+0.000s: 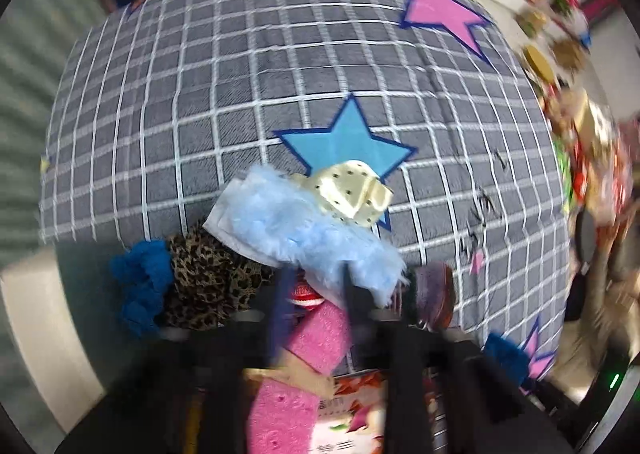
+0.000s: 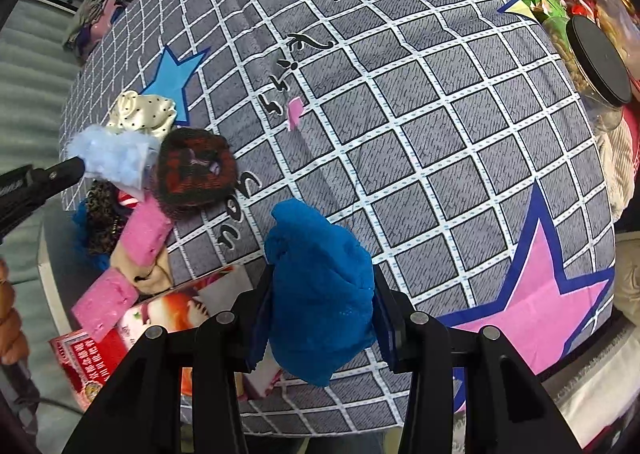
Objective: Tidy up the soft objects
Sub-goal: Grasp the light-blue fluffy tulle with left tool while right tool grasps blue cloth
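Grey checked cloth with printed stars covers the surface [image 2: 400,134], most of it bare. At its left edge the soft things sit gathered in one cluster, likely the collecting spot: a leopard-print scrunchie [image 1: 204,278], a pink sponge [image 2: 146,230], a pale blue fluffy piece [image 2: 114,158] and a cream dotted scrunchie [image 2: 142,112]. The left gripper [image 1: 316,290] stands over the fluffy piece, blurred; whether its fingers press on it I cannot tell. Further right, the right gripper [image 2: 320,298] is clenched on a blue cloth [image 2: 320,286], lifted clear, probably bound for that cluster.
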A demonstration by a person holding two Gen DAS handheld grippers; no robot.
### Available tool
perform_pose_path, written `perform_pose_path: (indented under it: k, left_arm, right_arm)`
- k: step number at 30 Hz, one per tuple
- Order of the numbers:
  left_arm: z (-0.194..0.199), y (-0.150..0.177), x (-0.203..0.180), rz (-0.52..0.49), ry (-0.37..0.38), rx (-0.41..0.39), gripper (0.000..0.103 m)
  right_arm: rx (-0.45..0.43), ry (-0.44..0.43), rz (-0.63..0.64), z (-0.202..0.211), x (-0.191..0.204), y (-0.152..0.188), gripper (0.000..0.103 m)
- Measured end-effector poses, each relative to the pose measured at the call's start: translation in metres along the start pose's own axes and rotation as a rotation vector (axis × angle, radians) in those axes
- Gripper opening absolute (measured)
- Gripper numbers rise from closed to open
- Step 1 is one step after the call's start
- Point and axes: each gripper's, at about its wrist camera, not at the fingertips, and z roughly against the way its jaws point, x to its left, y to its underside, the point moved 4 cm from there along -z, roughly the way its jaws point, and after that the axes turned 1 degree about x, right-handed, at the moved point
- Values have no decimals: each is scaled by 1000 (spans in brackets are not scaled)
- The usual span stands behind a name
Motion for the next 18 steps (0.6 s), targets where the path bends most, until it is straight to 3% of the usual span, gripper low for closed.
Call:
perform_pose_path:
  k: [1, 3, 7, 11, 13, 14, 16, 18]
  left_arm:
    - [0, -3, 6, 57, 16, -10, 80]
    - [1, -4, 12, 138, 10, -50, 80]
    - [-9, -7, 8, 155, -42, -38, 80]
    - [-49, -9, -2, 118, -64, 95, 79]
    - [-57, -7, -2, 111, -62, 126, 42]
    - [-56, -6, -2, 109, -52, 129, 42]
    - [-41, -4, 0, 94, -19, 91, 31]
    - [-19, 0, -1, 35, -10, 38, 29]
  right_arm:
    - [-1, 1, 3, 1, 2, -1, 45]
    - [-3, -6, 6, -3, 6, 1, 45]
    - [9, -25, 6, -5, 13, -1, 45]
    - [19, -32, 11, -4, 10, 6, 45]
    - [22, -36, 10, -4, 10, 8, 45]
    - [22, -38, 9, -4, 8, 7, 45]
    - [11, -39, 9, 1, 7, 9, 45]
    - [-11, -36, 14, 9, 7, 9, 45]
